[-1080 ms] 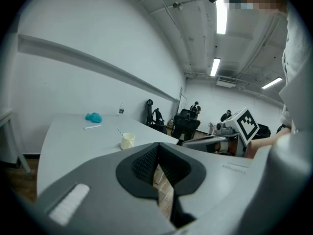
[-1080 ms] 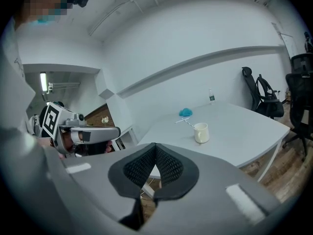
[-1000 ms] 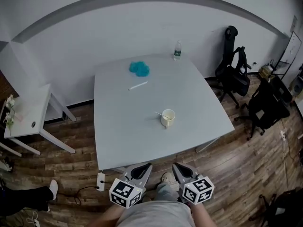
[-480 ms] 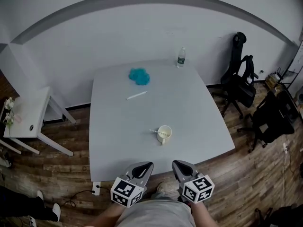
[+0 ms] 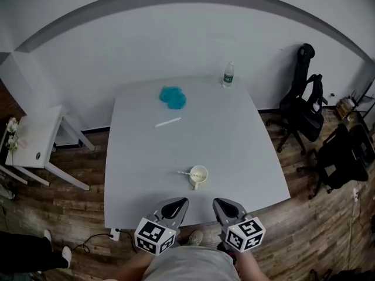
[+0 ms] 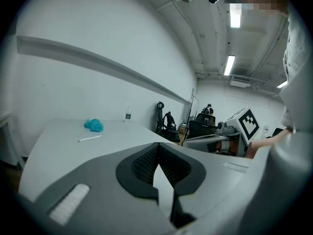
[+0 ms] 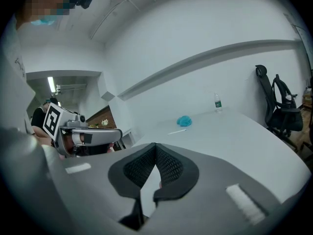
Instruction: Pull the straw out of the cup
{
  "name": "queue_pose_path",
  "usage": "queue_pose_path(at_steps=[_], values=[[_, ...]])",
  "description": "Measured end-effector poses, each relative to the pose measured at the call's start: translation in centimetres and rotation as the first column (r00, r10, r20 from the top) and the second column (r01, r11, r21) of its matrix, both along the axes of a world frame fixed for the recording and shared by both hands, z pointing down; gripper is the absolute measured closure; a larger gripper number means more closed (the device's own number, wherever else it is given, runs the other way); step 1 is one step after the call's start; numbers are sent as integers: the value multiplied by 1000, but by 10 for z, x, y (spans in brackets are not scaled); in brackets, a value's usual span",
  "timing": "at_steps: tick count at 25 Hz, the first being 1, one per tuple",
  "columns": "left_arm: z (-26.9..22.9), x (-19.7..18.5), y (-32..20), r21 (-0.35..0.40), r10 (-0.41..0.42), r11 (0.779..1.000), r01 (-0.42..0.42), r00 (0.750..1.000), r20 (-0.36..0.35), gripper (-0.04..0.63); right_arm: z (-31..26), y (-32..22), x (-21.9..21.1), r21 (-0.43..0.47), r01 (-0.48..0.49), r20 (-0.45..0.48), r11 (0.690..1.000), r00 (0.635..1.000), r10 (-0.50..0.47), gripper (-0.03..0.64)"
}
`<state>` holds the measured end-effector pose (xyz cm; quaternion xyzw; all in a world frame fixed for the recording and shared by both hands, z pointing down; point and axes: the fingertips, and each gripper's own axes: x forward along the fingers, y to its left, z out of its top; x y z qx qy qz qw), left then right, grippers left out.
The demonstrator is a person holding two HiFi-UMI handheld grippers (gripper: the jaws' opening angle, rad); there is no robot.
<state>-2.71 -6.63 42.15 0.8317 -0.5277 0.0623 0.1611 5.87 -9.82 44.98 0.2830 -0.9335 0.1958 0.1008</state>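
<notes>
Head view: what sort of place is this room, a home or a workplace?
Probably an office or lab workroom: black office chairs stand at the right, a plain white table fills the middle, and strip lights run along the ceiling.

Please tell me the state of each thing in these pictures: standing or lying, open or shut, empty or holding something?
cup: upright, straw inside.
straw: in the cup, leaning out over its left rim.
bottle: upright.
teal cloth: bunched up.
white stick: lying flat.
left gripper: jaws together, empty.
right gripper: jaws together, empty.
</notes>
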Motion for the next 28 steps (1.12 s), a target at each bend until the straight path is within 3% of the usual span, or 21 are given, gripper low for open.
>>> queue_pose_path(at_steps=[4,28], values=[[2,-8,-8,-14,-14,1000,14,1000,6,575,-1,-9,-5,-6,4,11,1000,1000,-4,611],[33,-34,-53,-94,96,991,-95,995,0,575,11,-55,-20,-41,-107,-12,993,994,107,611]])
